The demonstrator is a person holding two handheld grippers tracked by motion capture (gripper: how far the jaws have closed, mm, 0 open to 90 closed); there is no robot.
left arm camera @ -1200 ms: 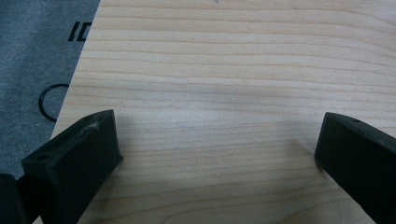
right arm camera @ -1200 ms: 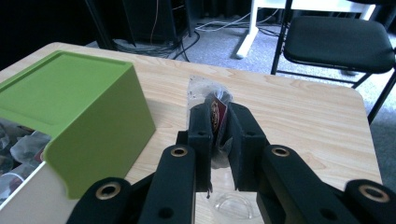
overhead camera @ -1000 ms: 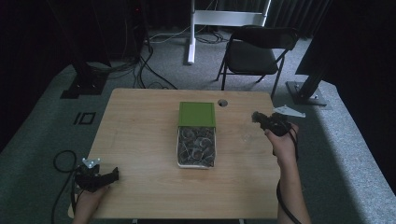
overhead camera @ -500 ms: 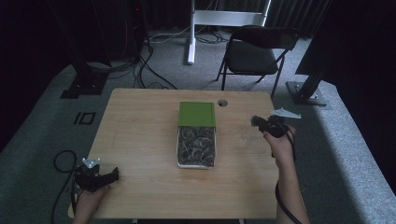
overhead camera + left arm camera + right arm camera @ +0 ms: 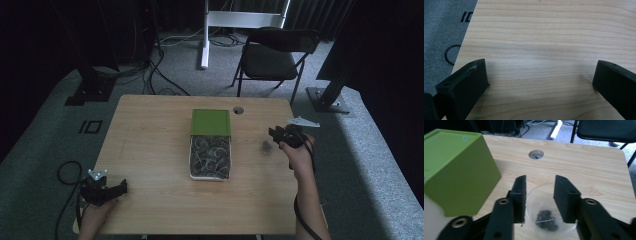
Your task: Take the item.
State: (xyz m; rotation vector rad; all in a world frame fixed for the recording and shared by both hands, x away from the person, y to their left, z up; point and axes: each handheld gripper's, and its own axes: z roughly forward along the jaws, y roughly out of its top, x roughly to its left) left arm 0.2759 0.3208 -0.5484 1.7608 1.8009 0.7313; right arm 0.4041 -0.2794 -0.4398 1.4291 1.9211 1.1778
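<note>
I am holding my right gripper (image 5: pixel 538 188) near the desk's right edge, its jaws having just been opening and now standing released astride a small clear cup (image 5: pixel 550 216) that sits on the desk (image 5: pixel 150 145) with a dark clump in its bottom, the pads seemingly clear of its rim. My left gripper (image 5: pixel 539 75) is resting wide open and empty over bare wood at the near left corner. To do this well I am thinking of lifting straight up before swinging back toward the green box (image 5: pixel 456 167) and tray (image 5: pixel 210 159) at mid-desk, so a pad does not tip the light cup.
</note>
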